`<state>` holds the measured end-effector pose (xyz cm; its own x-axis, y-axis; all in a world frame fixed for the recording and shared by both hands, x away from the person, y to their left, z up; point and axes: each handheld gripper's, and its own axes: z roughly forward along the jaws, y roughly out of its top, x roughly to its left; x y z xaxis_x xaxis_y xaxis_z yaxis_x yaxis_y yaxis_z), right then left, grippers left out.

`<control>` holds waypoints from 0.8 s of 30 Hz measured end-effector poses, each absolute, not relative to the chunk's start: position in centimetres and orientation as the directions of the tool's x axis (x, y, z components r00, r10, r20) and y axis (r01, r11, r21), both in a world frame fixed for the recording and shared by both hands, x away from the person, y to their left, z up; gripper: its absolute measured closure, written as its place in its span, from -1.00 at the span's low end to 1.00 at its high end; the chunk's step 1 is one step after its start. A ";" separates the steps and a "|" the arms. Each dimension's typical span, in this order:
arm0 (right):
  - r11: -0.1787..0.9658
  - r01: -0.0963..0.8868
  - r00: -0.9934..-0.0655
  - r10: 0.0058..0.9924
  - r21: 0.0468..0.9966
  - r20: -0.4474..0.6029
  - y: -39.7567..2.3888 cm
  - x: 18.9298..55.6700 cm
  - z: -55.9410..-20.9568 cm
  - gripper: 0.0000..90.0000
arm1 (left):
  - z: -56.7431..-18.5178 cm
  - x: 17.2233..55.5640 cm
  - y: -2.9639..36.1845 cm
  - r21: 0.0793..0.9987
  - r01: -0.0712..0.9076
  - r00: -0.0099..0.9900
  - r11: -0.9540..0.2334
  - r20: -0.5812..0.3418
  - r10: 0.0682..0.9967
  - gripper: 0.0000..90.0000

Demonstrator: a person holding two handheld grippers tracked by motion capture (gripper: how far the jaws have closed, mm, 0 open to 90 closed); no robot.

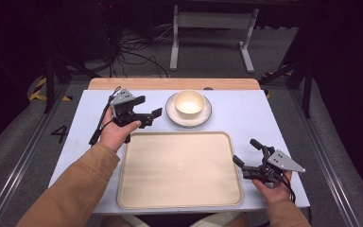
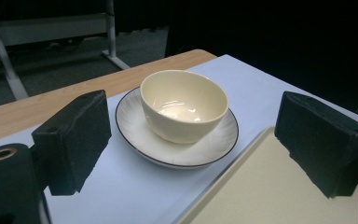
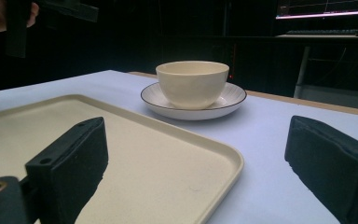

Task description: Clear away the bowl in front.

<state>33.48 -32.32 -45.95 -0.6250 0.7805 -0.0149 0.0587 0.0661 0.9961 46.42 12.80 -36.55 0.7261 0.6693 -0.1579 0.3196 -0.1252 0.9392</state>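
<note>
Bowl — cream, round, no long axis, upright with mouth up, seated on saucer on tabletop.

Left gripper — jaws wide apart, empty; bowl straight ahead, near; likely the grasping hand.

Right gripper — jaws wide, empty; bowl well ahead, beyond the corner of the empty tray.

Left tongs agape, right tongs agape
</note>
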 end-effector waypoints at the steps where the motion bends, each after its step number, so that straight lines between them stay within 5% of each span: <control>1: 0.062 0.058 -0.625 0.780 0.996 -0.012 -32.3 33.5 -46.0 -0.86 | -36.5 46.7 12.6 0.939 0.317 0.727 -0.131 -0.152 0.670 -0.74; 24: 0.070 0.042 -0.649 0.761 0.997 -0.026 -32.4 33.4 -46.0 -0.91 | -36.4 51.8 7.0 0.916 0.369 0.734 -0.160 -0.182 0.654 -0.79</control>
<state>33.37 -32.37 -45.99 -0.6486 0.7607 -0.0257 0.0423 0.0697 0.9967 51.78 6.96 -36.38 0.7344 0.6540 -0.1815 0.3690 -0.1602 0.9155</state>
